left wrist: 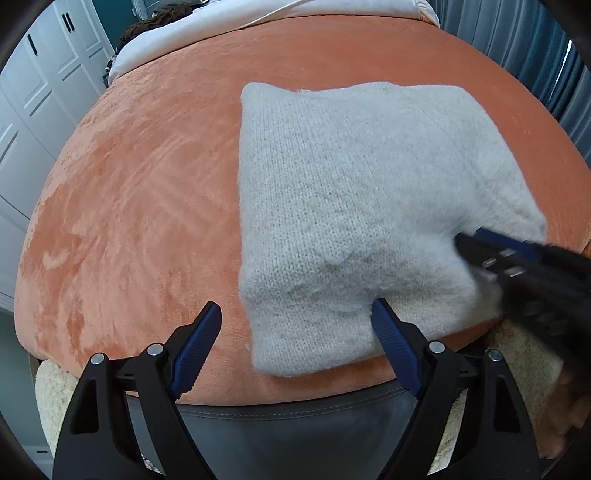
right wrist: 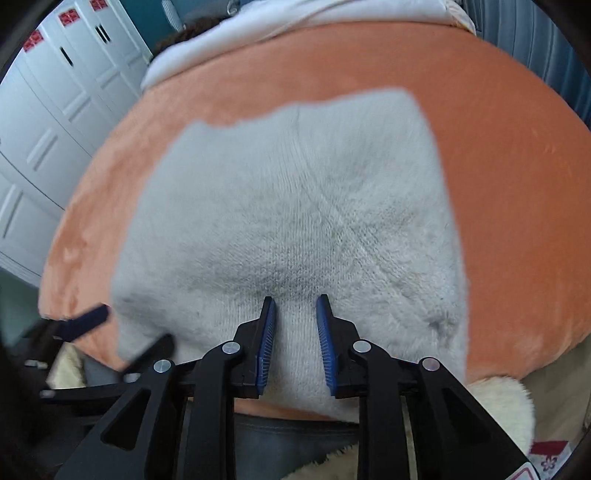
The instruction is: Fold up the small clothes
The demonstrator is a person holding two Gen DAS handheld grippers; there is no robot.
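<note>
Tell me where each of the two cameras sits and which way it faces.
Left wrist: rides on the left gripper, looking forward and down over the orange bedcover at the white knit garment; its own open fingers show, and the right gripper enters from the right.
Right wrist: rides on the right gripper, low over the white knit garment; its fingers are narrowly parted.
Shared: garment, bedcover, white wardrobe doors.

Knit garment (left wrist: 354, 206): off-white, fuzzy, fine ribbed stitch. Blanket (left wrist: 140, 192) beneath it: orange plush, streaked lighter where the nap is brushed. Both grippers: black frames, blue ridged pads (right wrist: 267, 347). Cabinets (right wrist: 55, 122): white panelled doors, red labels on top. Far edge: white bedding (left wrist: 207, 33).
</note>
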